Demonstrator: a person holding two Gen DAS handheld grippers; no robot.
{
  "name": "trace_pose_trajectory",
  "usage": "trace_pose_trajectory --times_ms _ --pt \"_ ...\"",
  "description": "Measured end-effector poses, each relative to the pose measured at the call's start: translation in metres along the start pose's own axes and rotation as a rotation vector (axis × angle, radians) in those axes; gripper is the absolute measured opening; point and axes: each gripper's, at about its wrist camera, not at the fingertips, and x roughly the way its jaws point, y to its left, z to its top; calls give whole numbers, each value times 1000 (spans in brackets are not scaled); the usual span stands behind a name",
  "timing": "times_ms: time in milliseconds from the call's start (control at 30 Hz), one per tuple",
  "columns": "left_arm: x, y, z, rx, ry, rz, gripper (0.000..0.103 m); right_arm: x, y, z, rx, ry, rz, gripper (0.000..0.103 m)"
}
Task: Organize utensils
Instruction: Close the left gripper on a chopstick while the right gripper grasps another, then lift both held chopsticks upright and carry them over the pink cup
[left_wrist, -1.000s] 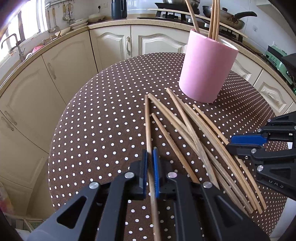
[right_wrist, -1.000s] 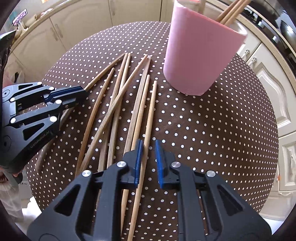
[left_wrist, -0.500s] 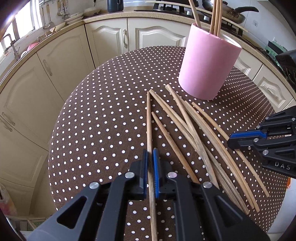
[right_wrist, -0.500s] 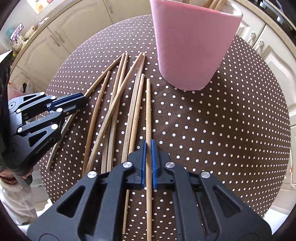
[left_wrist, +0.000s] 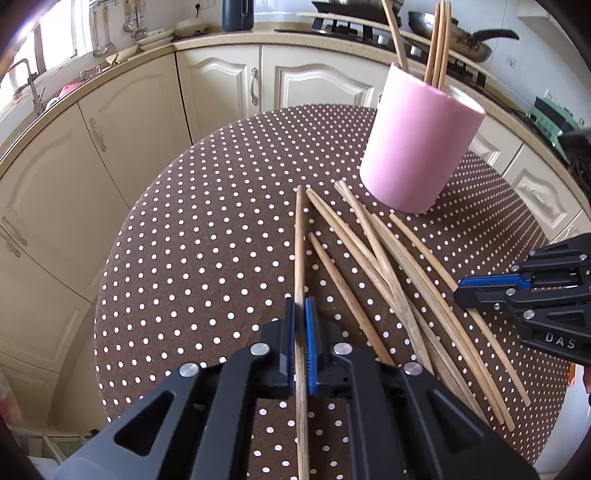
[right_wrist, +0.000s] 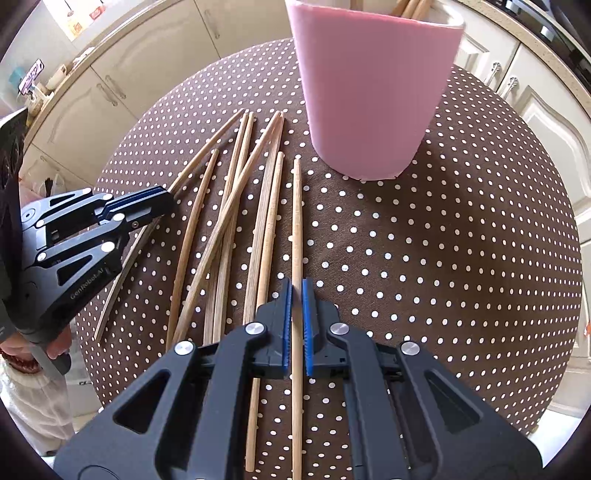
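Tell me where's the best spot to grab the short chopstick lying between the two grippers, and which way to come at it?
Probably the short chopstick is best gripped near its bare far half, coming straight down with jaws across its thin width. Its near end runs under the left gripper, and a crossing chopstick pile crowds its other side, so the open tablecloth side gives a finger room.

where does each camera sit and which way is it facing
Left wrist: on the left hand-held gripper, facing along its held chopstick toward the pink holder; the right hand-held gripper shows at right.
Right wrist: on the right hand-held gripper, facing its own chopstick and the holder.
Shared: holder, loose chopsticks, dotted table.
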Motion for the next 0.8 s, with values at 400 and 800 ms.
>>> trace_pose_trajectory --times_ms 400,800 --pt "-45 -1 -7 -21 -153 -72 5 -50 -5 -21 17 -141 57 6" --pt "-96 -29 -3 -3 -331 -182 5 -117 -23 -41 73 -337 159 6"
